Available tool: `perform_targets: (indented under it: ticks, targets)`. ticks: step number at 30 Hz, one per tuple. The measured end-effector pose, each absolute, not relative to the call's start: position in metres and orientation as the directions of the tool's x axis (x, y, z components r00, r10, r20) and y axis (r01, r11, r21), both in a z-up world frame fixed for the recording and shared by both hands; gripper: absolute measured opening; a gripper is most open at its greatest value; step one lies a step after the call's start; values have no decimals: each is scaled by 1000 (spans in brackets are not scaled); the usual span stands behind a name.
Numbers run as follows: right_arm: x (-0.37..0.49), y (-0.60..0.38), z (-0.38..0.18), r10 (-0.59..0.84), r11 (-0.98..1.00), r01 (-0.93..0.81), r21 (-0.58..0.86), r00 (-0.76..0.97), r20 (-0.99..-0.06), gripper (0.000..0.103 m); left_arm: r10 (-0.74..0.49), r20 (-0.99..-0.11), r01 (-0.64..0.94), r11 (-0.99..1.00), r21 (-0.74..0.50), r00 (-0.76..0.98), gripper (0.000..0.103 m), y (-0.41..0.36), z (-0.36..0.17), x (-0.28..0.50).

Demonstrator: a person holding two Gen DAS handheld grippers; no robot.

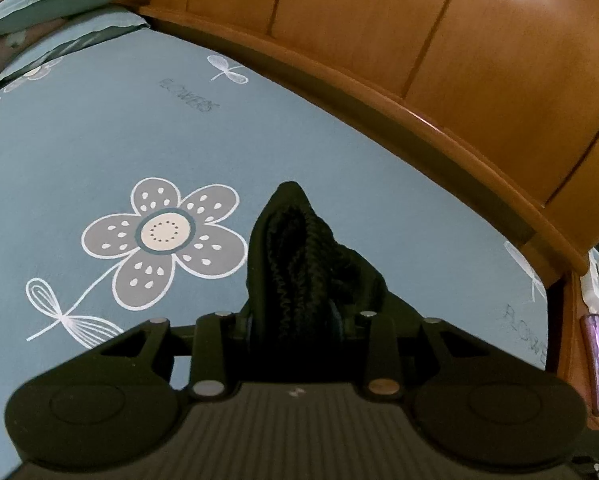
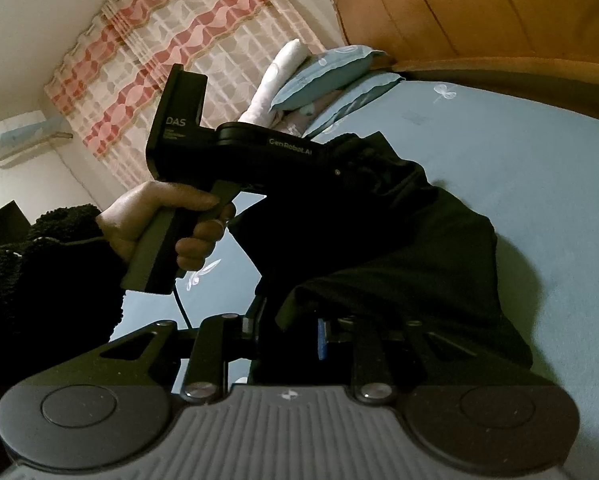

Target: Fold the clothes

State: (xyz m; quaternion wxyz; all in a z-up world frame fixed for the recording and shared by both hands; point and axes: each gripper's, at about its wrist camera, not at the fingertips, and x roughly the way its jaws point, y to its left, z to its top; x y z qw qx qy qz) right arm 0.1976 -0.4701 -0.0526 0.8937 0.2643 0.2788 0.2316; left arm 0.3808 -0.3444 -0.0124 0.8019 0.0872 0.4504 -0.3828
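A bed [image 1: 99,140] dressed in a blue sheet printed with grey flowers [image 1: 163,240] sits against a glossy wooden headboard [image 1: 439,48]. Matching blue pillows [image 2: 323,74] are stacked at one end, beside a red-and-white patterned curtain [image 2: 171,44] and a wall-mounted air conditioner [image 2: 23,136].

A home bedroom: flowered blue bedsheet [image 1: 99,152], wooden headboard [image 1: 419,32], 2 pillows [image 2: 323,68], probably a curtain [image 2: 159,40] beyond the fingers.
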Motion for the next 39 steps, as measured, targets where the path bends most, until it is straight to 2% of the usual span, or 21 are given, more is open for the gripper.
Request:
perform_targets:
  ticks: [8,13,14,18,21,24,28,30,33,39]
  targets:
    - [193,-469,-54,560,748,-255,613,738,-377,34,-507,-789,691,707,-152,346,49,-347,-15,395]
    - [189,-469,-57,568,732,-241,637,732,-376,38,-471,-763,668,741,-71,442,54,-345,-3,402]
    - [187,-469,-58,575,722,-237,650,728,-373,41,-463,-757,662,748,-55,460,55,-344,-1,403]
    - [181,-470,-64,603,677,-216,704,711,-362,69,-500,-738,643,757,-118,452,59,-328,12,398]
    - [171,-473,-68,618,645,-187,741,698,-362,80,-498,-737,659,746,-96,457,59,-316,15,379]
    - [160,-478,-73,631,608,-150,780,687,-360,82,-504,-737,671,736,-94,451,61,-298,13,353]
    - [139,-493,-82,645,510,-80,856,695,-319,88,-521,-733,683,723,-106,438,68,-271,4,318]
    - [131,-501,-90,641,447,-28,894,707,-299,92,-523,-733,681,723,-112,434,68,-258,-2,303]
    - [125,-514,-105,636,324,57,944,726,-262,93,-526,-728,667,734,-127,440,68,-241,-14,277]
    - [124,-521,-137,576,57,171,984,799,-172,100,-570,-664,642,747,-172,485,72,-217,-23,229]
